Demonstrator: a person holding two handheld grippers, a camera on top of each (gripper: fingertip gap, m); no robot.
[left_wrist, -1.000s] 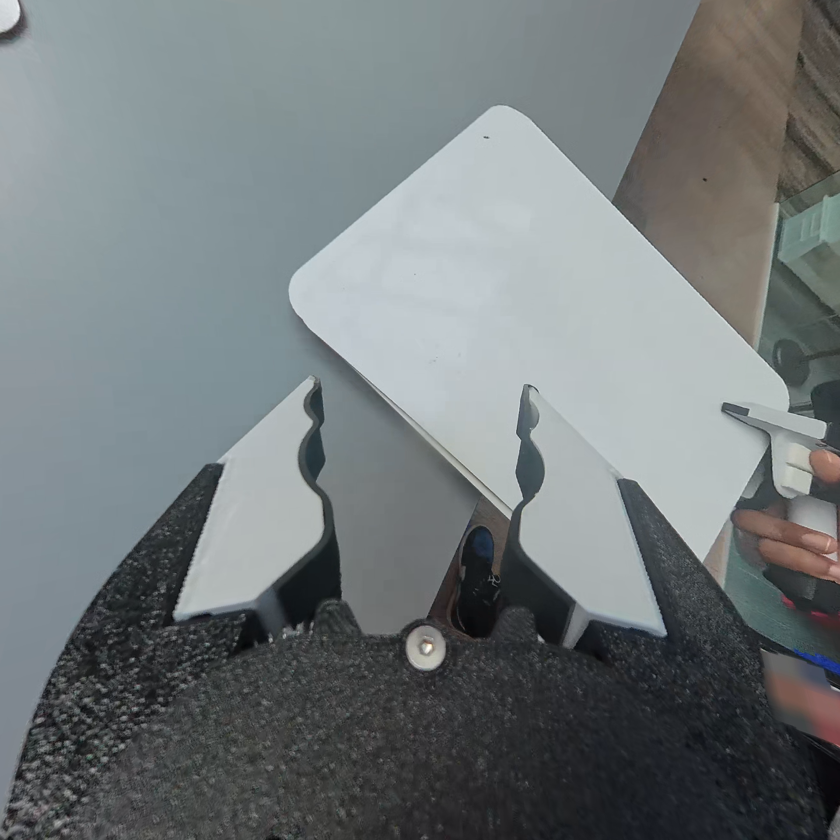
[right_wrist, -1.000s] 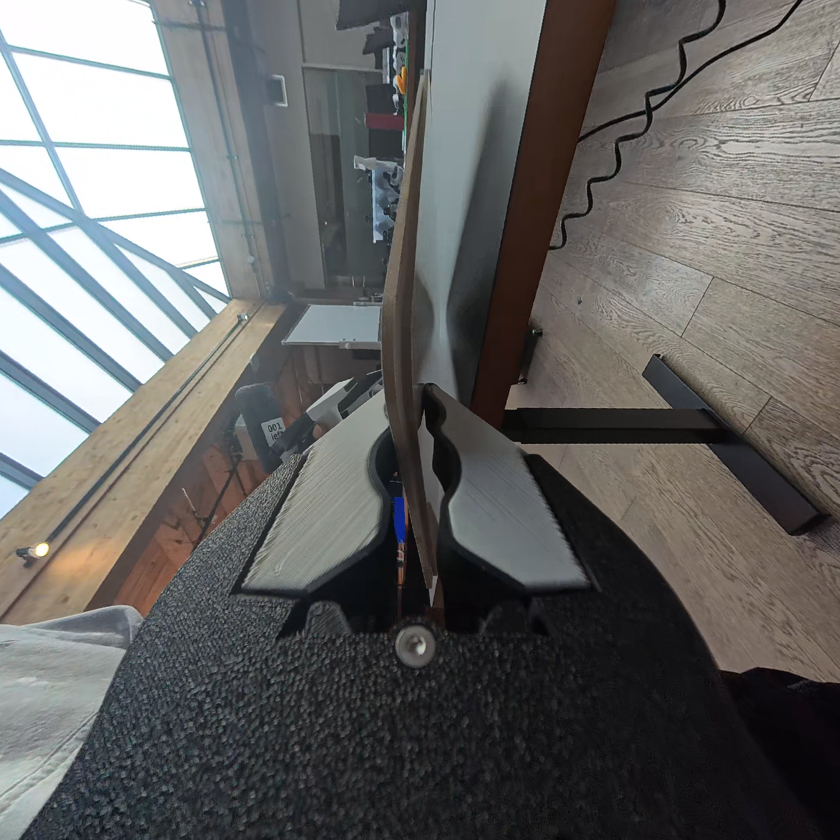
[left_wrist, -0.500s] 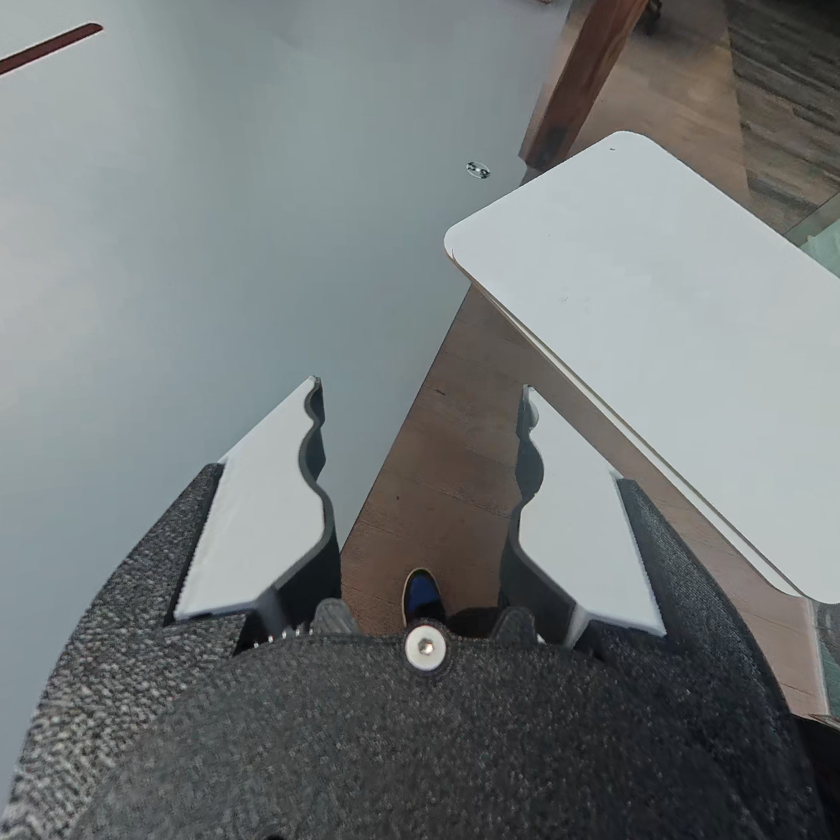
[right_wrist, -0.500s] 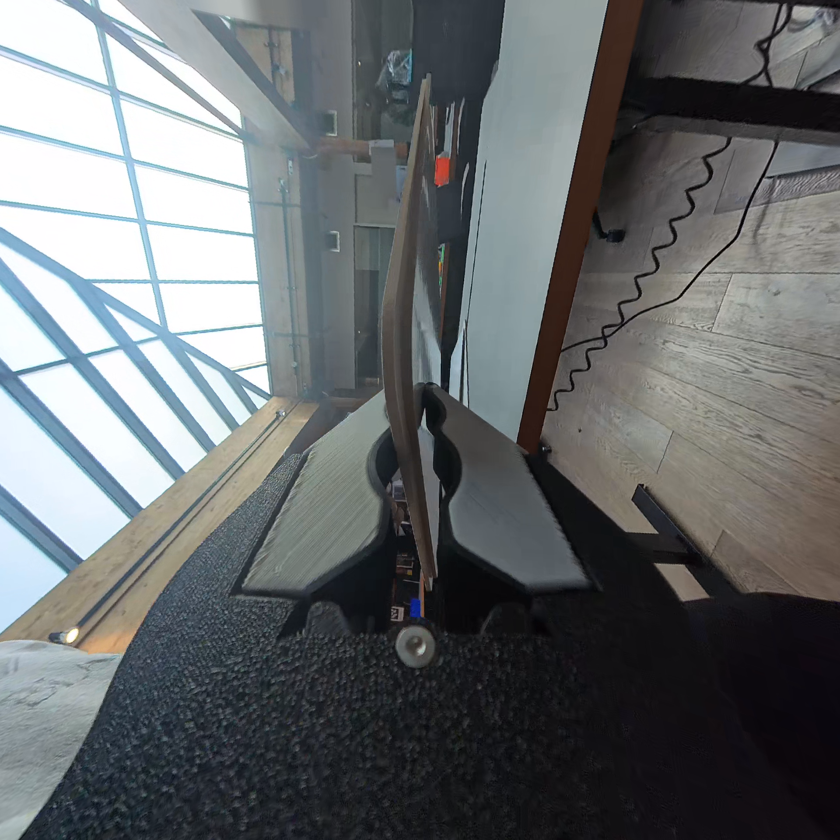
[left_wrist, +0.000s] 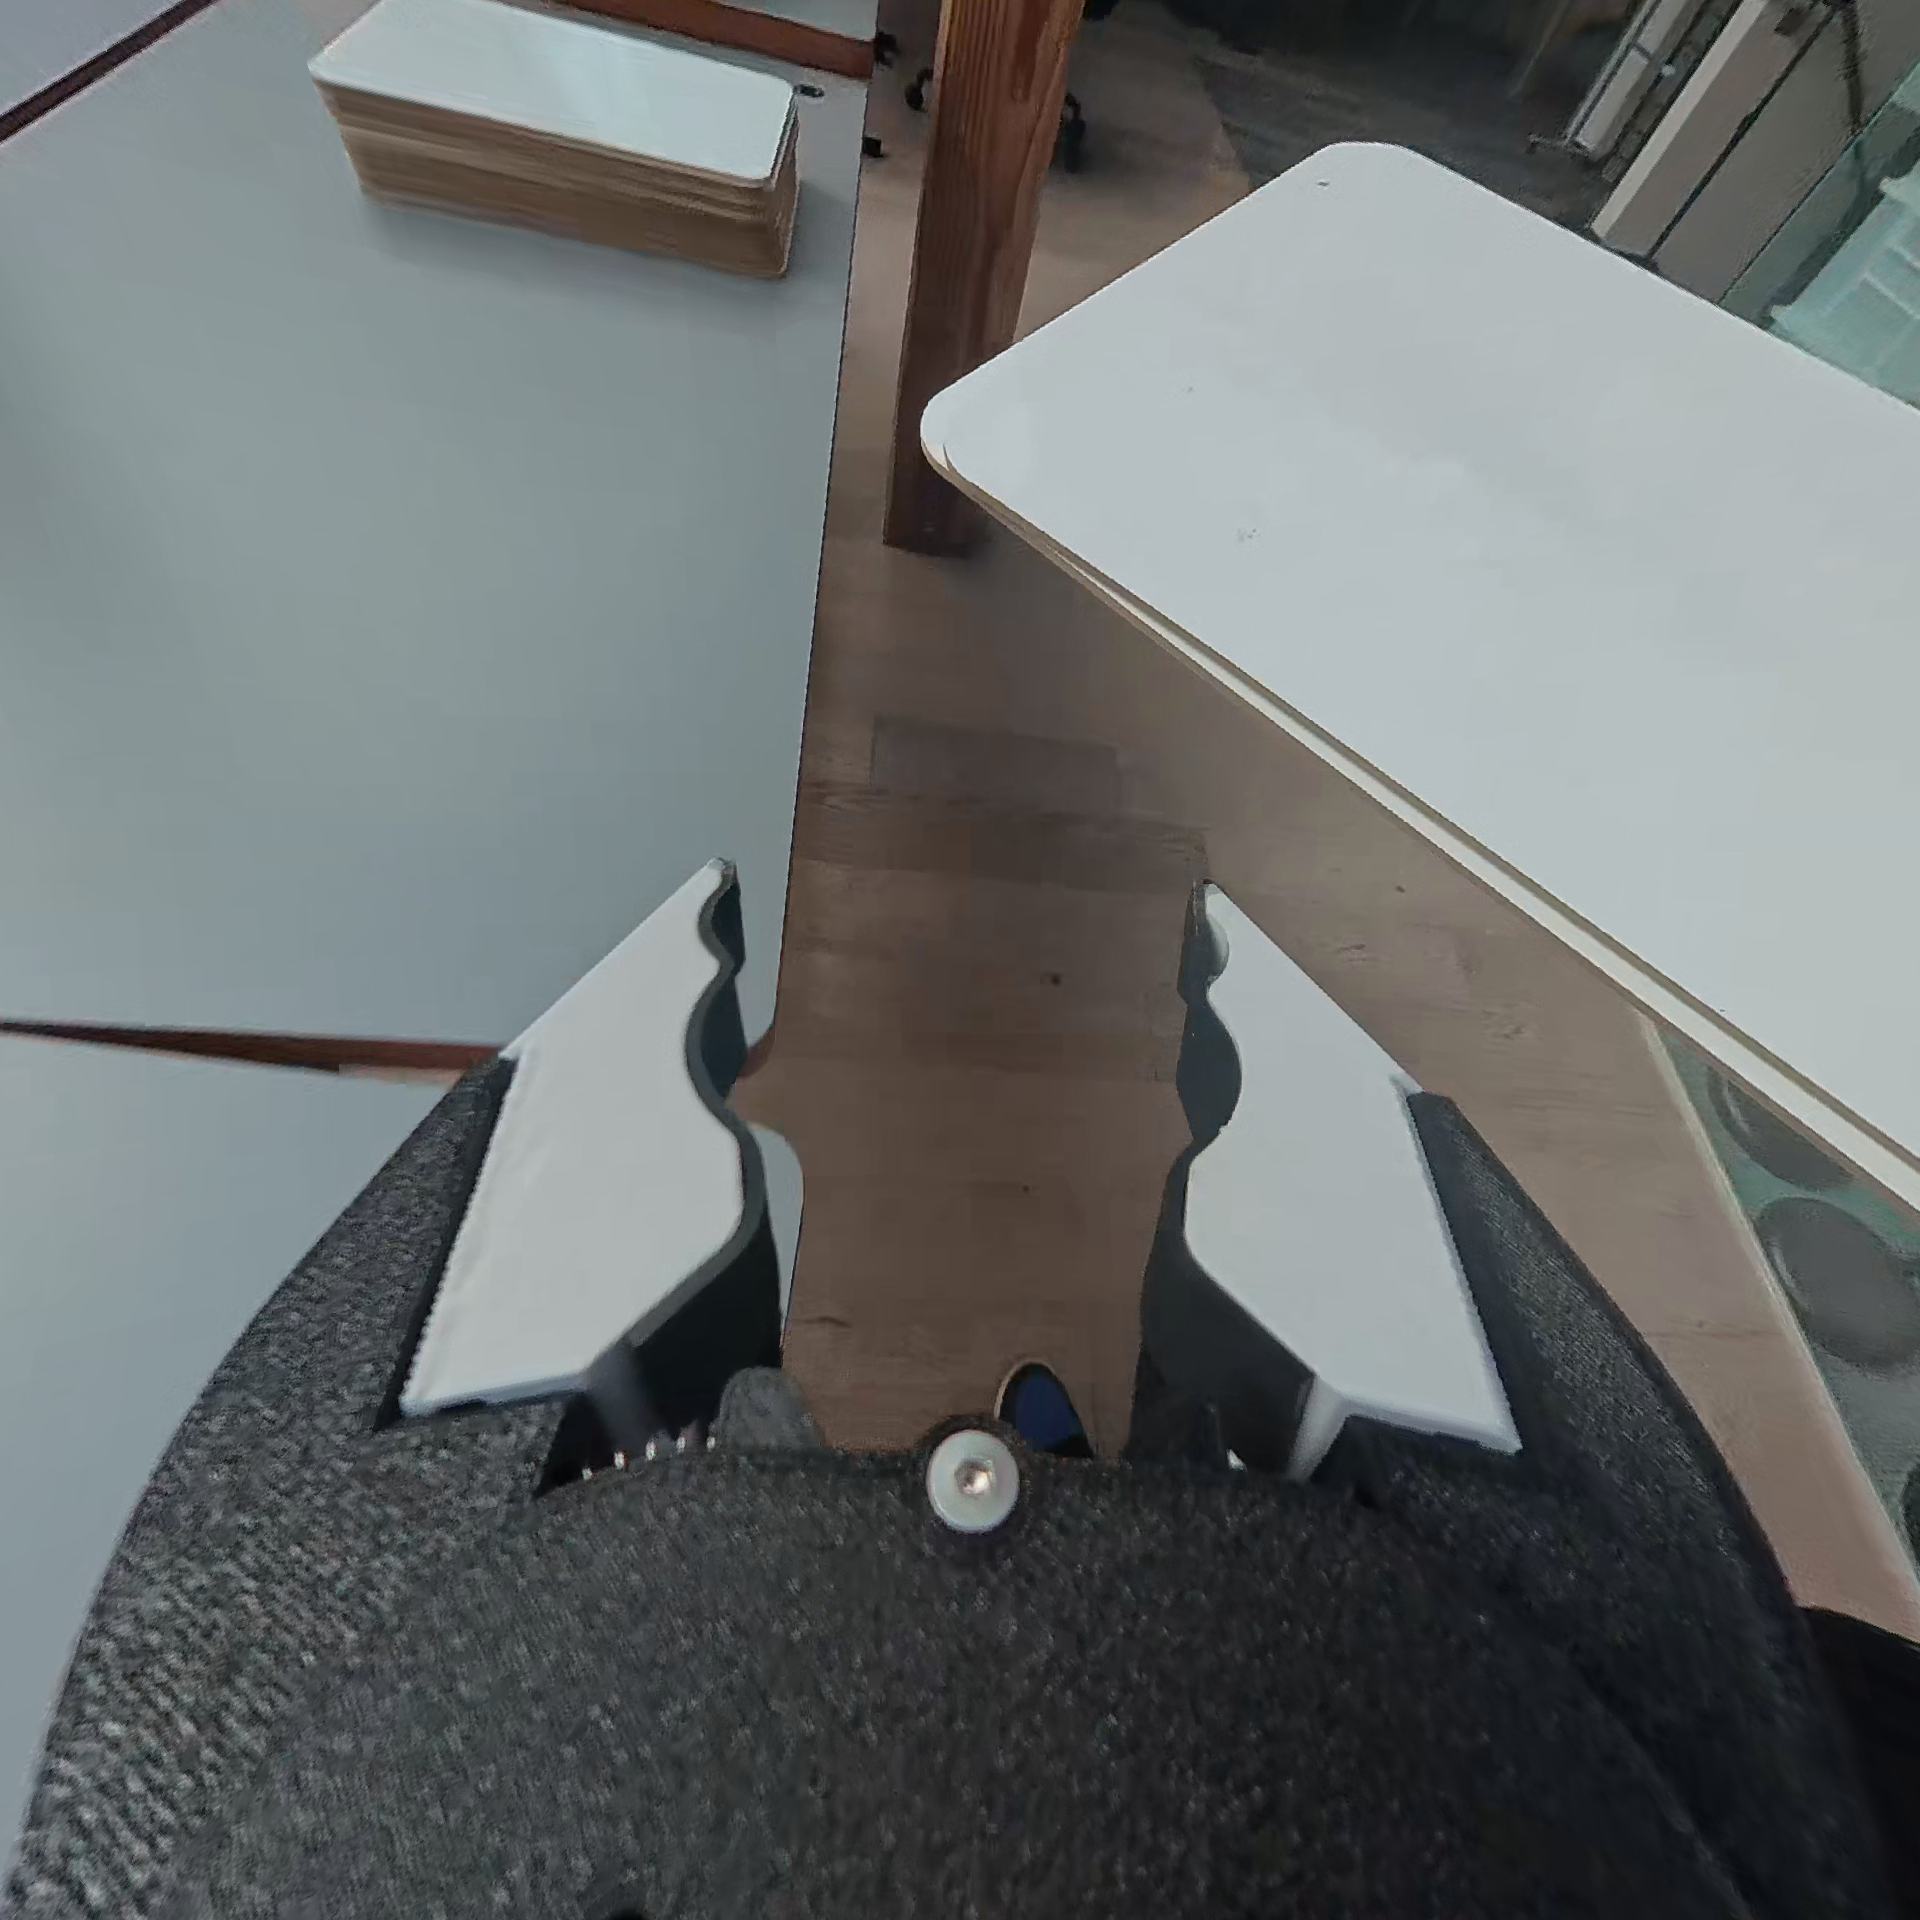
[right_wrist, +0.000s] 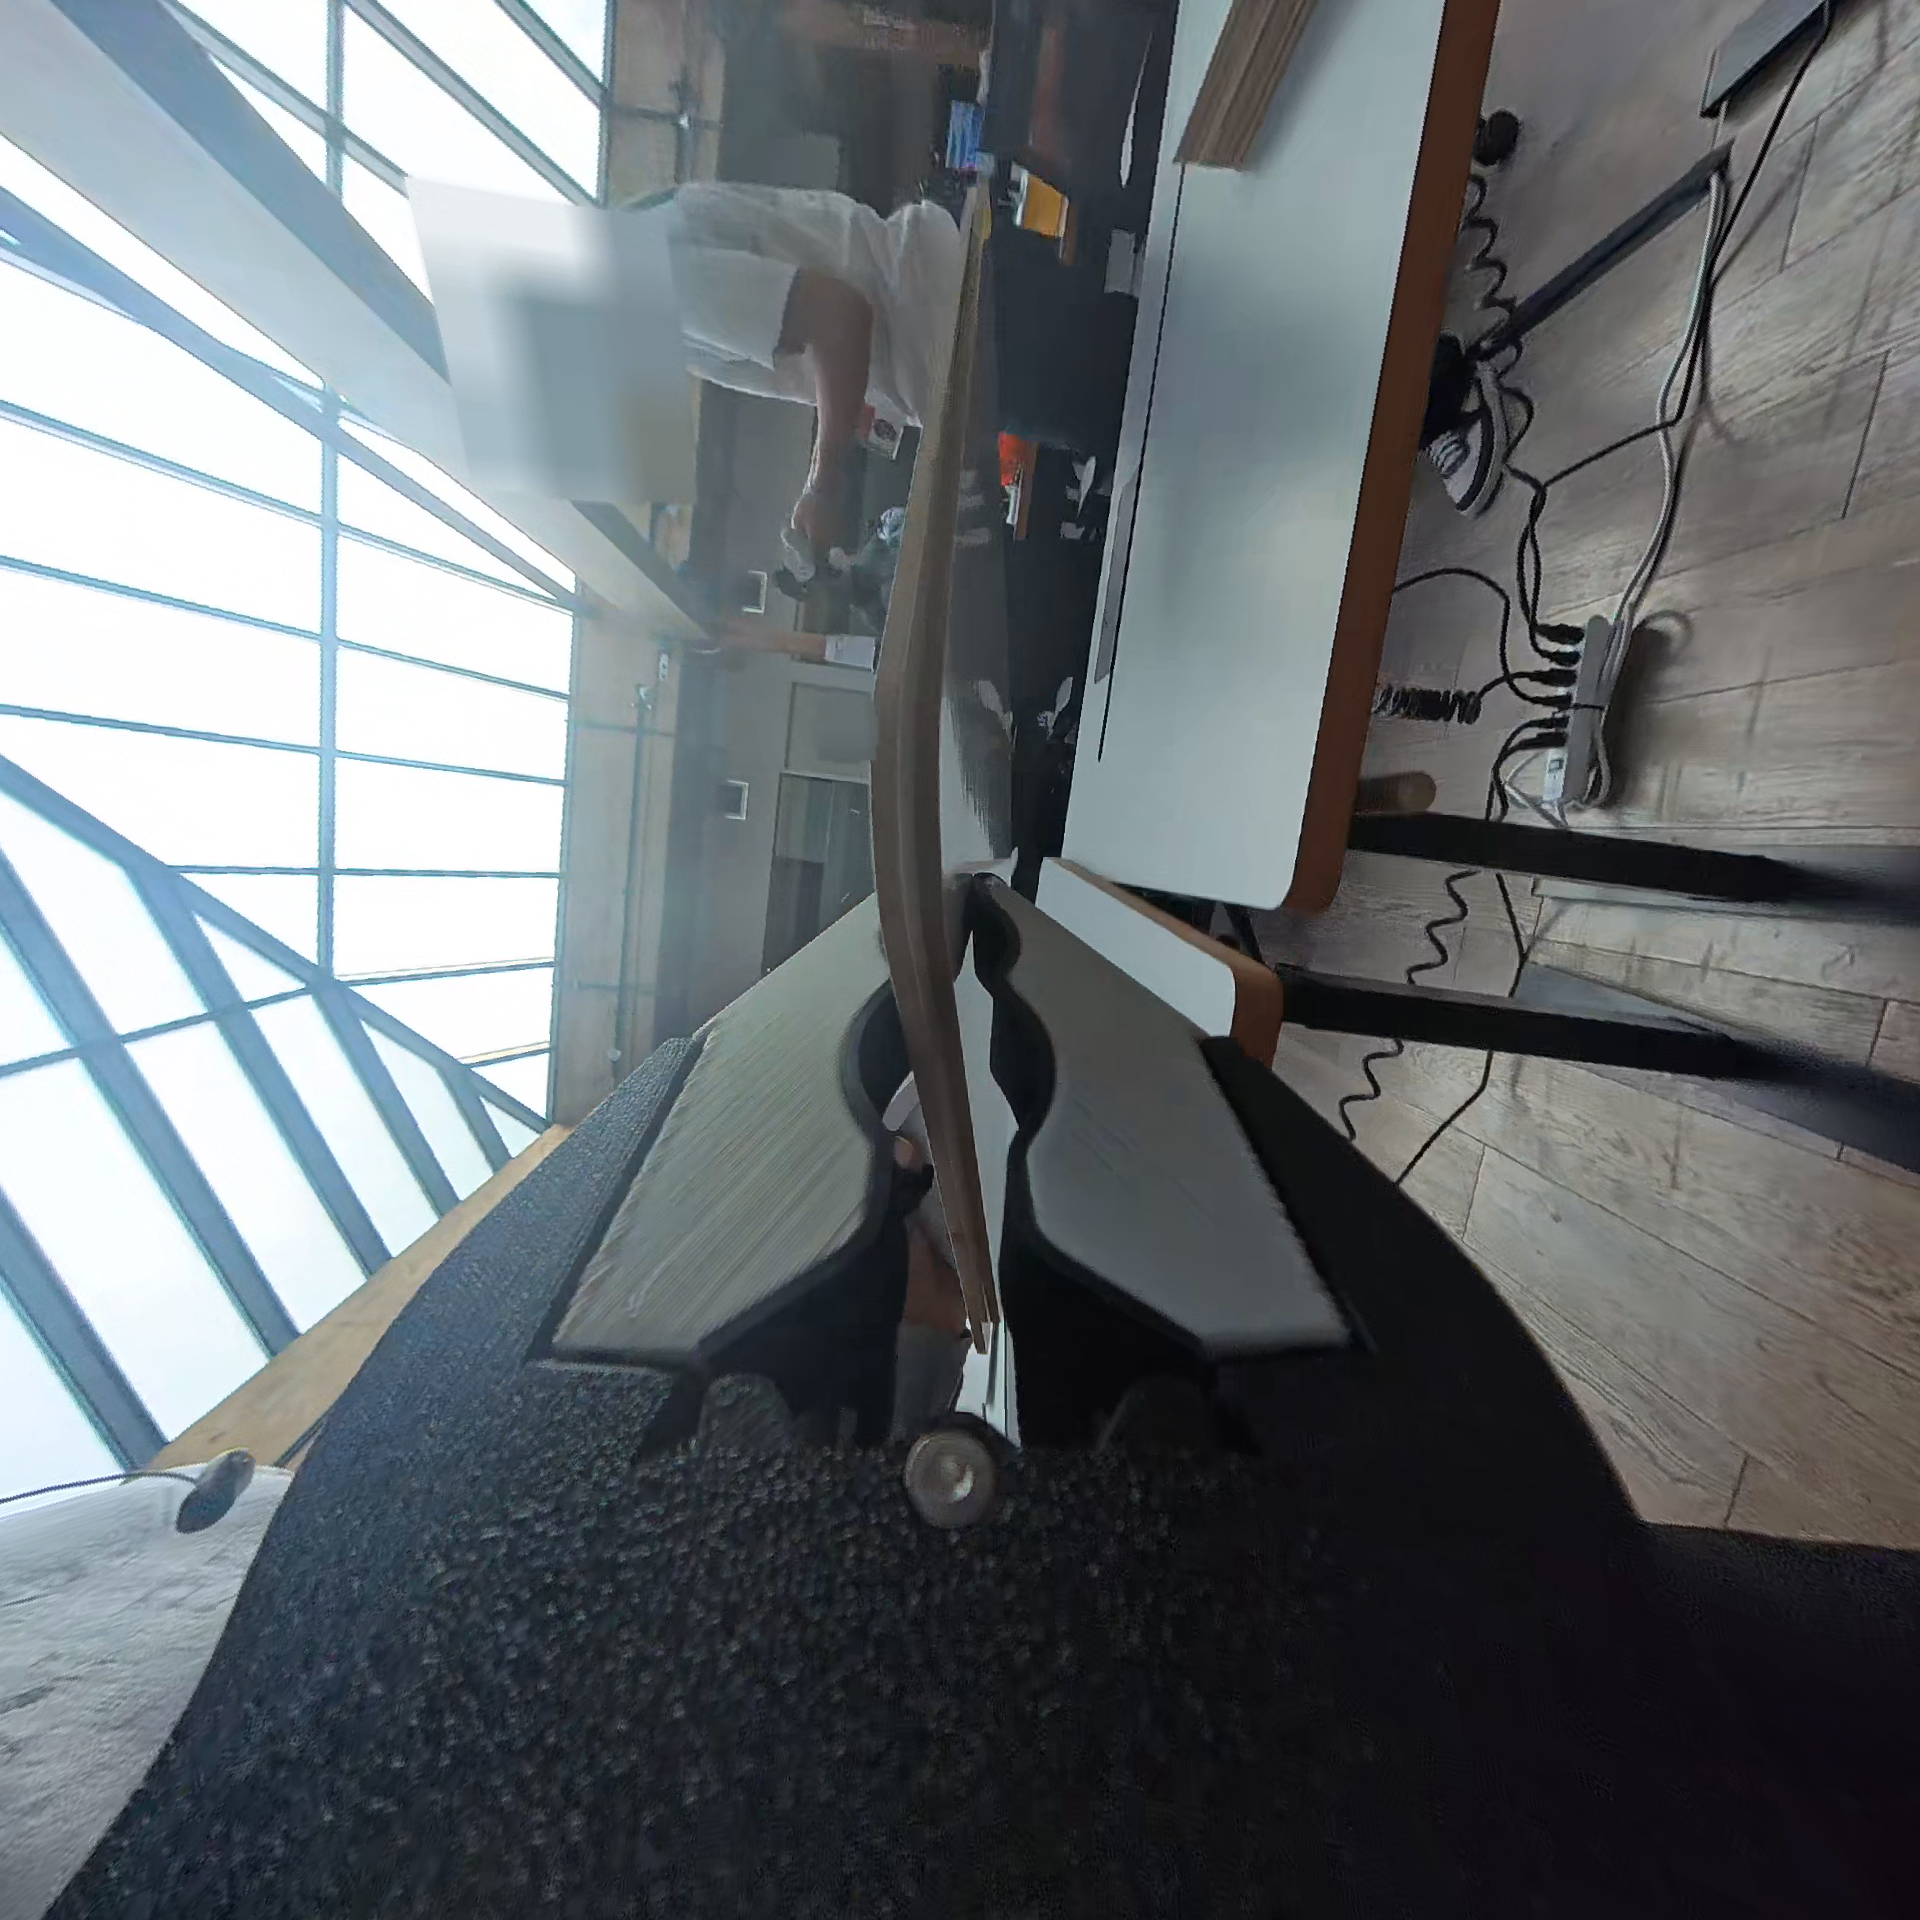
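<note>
My right gripper (right_wrist: 961, 883) is shut on the edge of a thin white board with a wooden edge (right_wrist: 920, 665), seen edge-on and rolled sideways. The same white board (left_wrist: 1475, 582) shows in the left wrist view, held in the air at the right, above the floor. My left gripper (left_wrist: 961, 883) is open and empty, over the grey table's edge (left_wrist: 821, 582) and the wooden floor. A stack of similar white-topped boards (left_wrist: 561, 135) lies on the grey table at the far left.
A wooden post (left_wrist: 966, 260) stands beside the table edge. In the right wrist view a person in white (right_wrist: 821, 301) stands far off, another grey table (right_wrist: 1247, 436) is ahead, and cables with a power strip (right_wrist: 1590, 717) lie on the floor.
The white board has been lifted off the grey table and carried right, off its edge. My left gripper has drawn back and tilted up, so the stack of boards has come into view.
</note>
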